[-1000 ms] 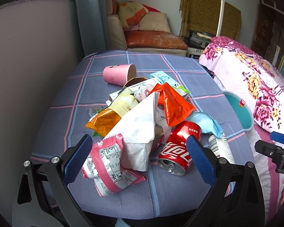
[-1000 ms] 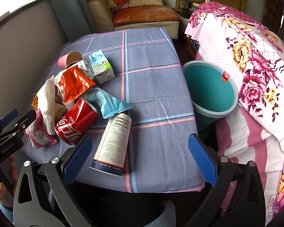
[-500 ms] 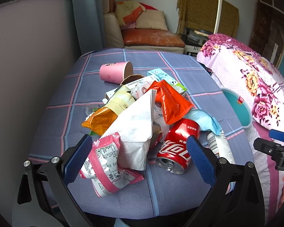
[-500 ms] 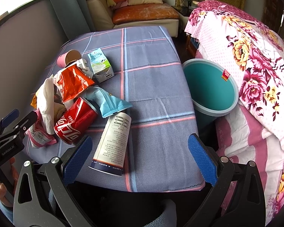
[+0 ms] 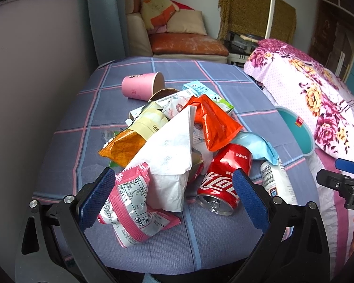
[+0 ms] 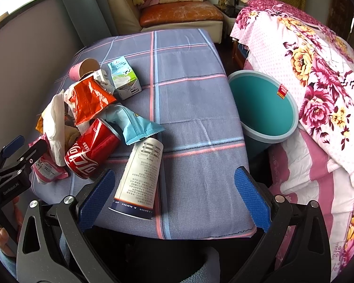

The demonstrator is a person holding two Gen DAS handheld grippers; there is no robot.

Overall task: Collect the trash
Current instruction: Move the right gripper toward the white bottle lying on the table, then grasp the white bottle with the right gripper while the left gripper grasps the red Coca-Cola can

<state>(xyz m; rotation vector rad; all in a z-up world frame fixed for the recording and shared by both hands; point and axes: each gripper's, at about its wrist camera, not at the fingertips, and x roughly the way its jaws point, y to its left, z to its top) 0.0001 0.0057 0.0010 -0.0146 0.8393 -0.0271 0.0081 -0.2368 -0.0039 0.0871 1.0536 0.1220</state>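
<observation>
Trash heaped at the frame's centre, teal bin [image 6: 263,108] at right.
A red cola can [image 5: 225,181] lay on its side beside a pink wrapper [image 5: 132,202], under a white tissue [image 5: 170,151]; a white bottle [image 6: 140,176] lay flat.

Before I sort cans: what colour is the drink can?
Red with white lettering, clearest in the left wrist view.

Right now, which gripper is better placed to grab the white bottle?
Right. The right gripper is open with the white bottle lying between its fingers; the left gripper faces the pink wrapper.
</observation>
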